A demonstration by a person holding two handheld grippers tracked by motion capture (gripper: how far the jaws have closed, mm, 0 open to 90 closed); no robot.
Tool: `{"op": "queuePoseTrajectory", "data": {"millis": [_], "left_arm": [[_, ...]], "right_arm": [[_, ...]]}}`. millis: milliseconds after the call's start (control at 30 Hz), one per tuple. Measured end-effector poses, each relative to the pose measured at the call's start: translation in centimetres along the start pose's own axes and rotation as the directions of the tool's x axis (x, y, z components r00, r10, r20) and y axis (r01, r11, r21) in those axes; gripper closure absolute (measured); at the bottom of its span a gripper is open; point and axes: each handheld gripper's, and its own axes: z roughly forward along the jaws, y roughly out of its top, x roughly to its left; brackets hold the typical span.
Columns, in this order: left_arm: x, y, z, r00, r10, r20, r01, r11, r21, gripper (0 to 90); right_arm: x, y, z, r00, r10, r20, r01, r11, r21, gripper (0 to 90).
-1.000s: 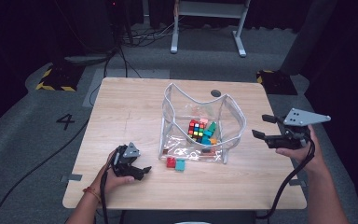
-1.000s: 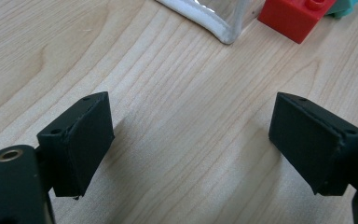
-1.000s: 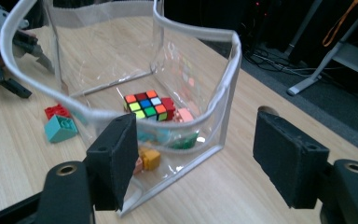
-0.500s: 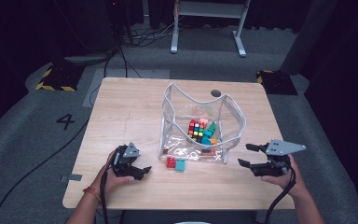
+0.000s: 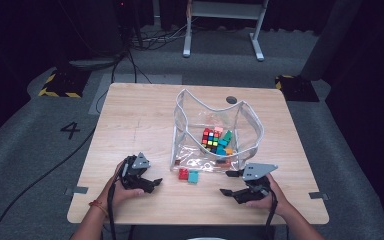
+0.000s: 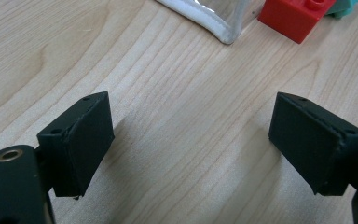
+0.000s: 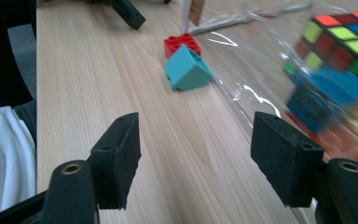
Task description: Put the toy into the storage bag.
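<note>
Jaws on both grippers are standing apart with nothing between them: the left gripper [image 5: 152, 184] is resting on the desk [image 5: 140, 115] near its near-left corner, its pads [image 6: 81, 140] framing bare wood, while the right gripper [image 5: 230, 187], near the near edge toward the right corner, has just been narrowing its wide jaws slightly, and its fingertips [image 7: 121, 156] are likewise bracketing empty wood.

Judging by how things are lying, the work in hand is packing toys into the clear plastic pouch [image 5: 217, 127] that is standing open near the middle of the desk. Much of it is looking done: a Rubik's cube [image 5: 210, 138] and several coloured bricks are already sitting inside, with the cube [image 7: 342, 39] showing through the film in the right gripper view. Two pieces are remaining outside, just beside the pouch's near wall: a red brick [image 5: 183, 173] and a teal brick [image 5: 194, 176], touching or nearly touching each other. In the right gripper view the teal brick [image 7: 186, 67] is lying tilted, with the red brick [image 7: 182, 44] behind it; the left gripper view is catching the red brick [image 6: 296, 18] past the pouch's white-trimmed corner [image 6: 205, 21].

Nothing is blocking either gripper's path to the bricks. The likely nuisances are the two bricks crowding one another, the teal one's tilt, and the limp pouch wall close behind them, which could be snagged. Beyond the desk, floor cables and a metal stand are lying well apart.
</note>
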Motion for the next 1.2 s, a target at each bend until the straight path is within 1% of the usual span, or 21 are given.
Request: {"op": "queuePoseTrajectory", "data": {"millis": [67,100,133,167,200,233,267,400,500,533,600,633,667,733,867,933,967,1000,1033,1133,1200], "left_arm": [[0.0,0.0,0.0,1.0000,0.000,0.000,0.000,1.0000,0.000,13.9],[0.0,0.0,0.0,1.0000,0.000,0.000,0.000,1.0000,0.000,14.0],[0.0,0.0,0.0,1.0000,0.000,0.000,0.000,1.0000,0.000,14.0],[0.0,0.0,0.0,1.0000,0.000,0.000,0.000,1.0000,0.000,14.0],[0.0,0.0,0.0,1.0000,0.000,0.000,0.000,1.0000,0.000,14.0],[0.0,0.0,0.0,1.0000,0.001,0.000,-0.001,1.0000,0.000,14.0],[0.0,0.0,0.0,1.0000,0.001,0.000,-0.001,1.0000,0.000,14.0],[0.0,0.0,0.0,1.0000,0.001,0.000,-0.001,1.0000,0.000,14.0],[0.0,0.0,0.0,1.0000,0.001,0.000,-0.001,1.0000,0.000,14.1],[0.0,0.0,0.0,1.0000,0.001,0.000,-0.001,1.0000,0.000,14.1],[0.0,0.0,0.0,1.0000,0.001,0.000,-0.001,1.0000,0.000,14.1],[0.0,0.0,0.0,1.0000,0.001,0.000,-0.001,1.0000,0.000,14.1],[0.0,0.0,0.0,1.0000,0.001,0.000,-0.001,1.0000,0.001,14.1],[0.0,0.0,0.0,1.0000,0.001,0.000,-0.001,1.0000,0.001,14.1],[0.0,0.0,0.0,1.0000,0.001,0.000,-0.001,1.0000,0.000,14.1],[0.0,0.0,0.0,1.0000,0.001,0.000,-0.001,1.0000,0.000,14.1],[0.0,0.0,0.0,1.0000,0.001,0.000,-0.001,1.0000,0.000,14.1],[0.0,0.0,0.0,1.0000,0.001,0.001,-0.001,1.0000,0.000,14.1],[0.0,0.0,0.0,1.0000,0.001,0.001,-0.001,1.0000,0.000,14.1],[0.0,0.0,0.0,1.0000,0.001,0.000,-0.001,1.0000,0.000,14.1],[0.0,0.0,0.0,1.0000,0.001,0.001,-0.001,1.0000,0.000,14.1]], "right_arm": [[0.0,0.6,1.3,0.9984,-0.056,-0.009,0.056,0.998,-0.006,33.2],[0.2,0.9,1.9,0.9985,-0.053,-0.013,0.053,0.999,-0.001,33.1],[0.3,1.2,2.6,0.9973,-0.073,-0.006,0.073,0.997,0.007,33.0],[0.6,1.4,3.1,0.9990,-0.045,-0.004,0.045,0.999,0.031,33.0],[0.7,1.7,3.7,0.9989,-0.047,-0.005,0.047,0.998,0.032,33.0],[0.8,2.0,4.2,0.9985,-0.055,-0.007,0.055,0.998,0.040,33.0],[0.8,2.2,4.7,0.9961,-0.088,-0.006,0.088,0.995,0.045,33.0],[1.2,3.2,6.2,0.9954,-0.096,0.004,0.096,0.995,0.038,33.0],[1.4,3.8,7.1,0.9924,-0.123,0.007,0.122,0.991,0.052,33.0],[1.5,3.9,7.4,0.9929,-0.119,0.000,0.118,0.992,0.051,33.1],[1.5,4.1,8.0,0.9895,-0.144,-0.015,0.145,0.987,0.067,33.2],[1.5,4.1,8.3,0.9892,-0.145,-0.018,0.146,0.987,0.070,33.3],[1.5,4.2,8.7,0.9917,-0.126,-0.025,0.128,0.990,0.065,33.4],[1.4,4.3,9.2,0.9905,-0.135,-0.029,0.136,0.988,0.074,33.3],[1.3,4.4,10.1,0.9924,-0.123,-0.003,0.123,0.989,0.081,33.3],[1.1,4.4,10.5,0.9913,-0.132,-0.001,0.131,0.986,0.107,33.1],[0.7,4.3,10.7,0.9855,-0.168,-0.018,0.169,0.981,0.092,32.9],[0.7,4.2,10.9,0.9874,-0.156,-0.023,0.158,0.983,0.092,32.8],[0.9,4.1,10.9,0.9952,-0.095,-0.023,0.097,0.987,0.125,33.0],[0.6,3.9,11.0,0.9921,-0.122,-0.028,0.125,0.983,0.133,32.7],[0.7,4.0,11.0,0.9943,-0.101,-0.033,0.105,0.986,0.133,32.7]]}}
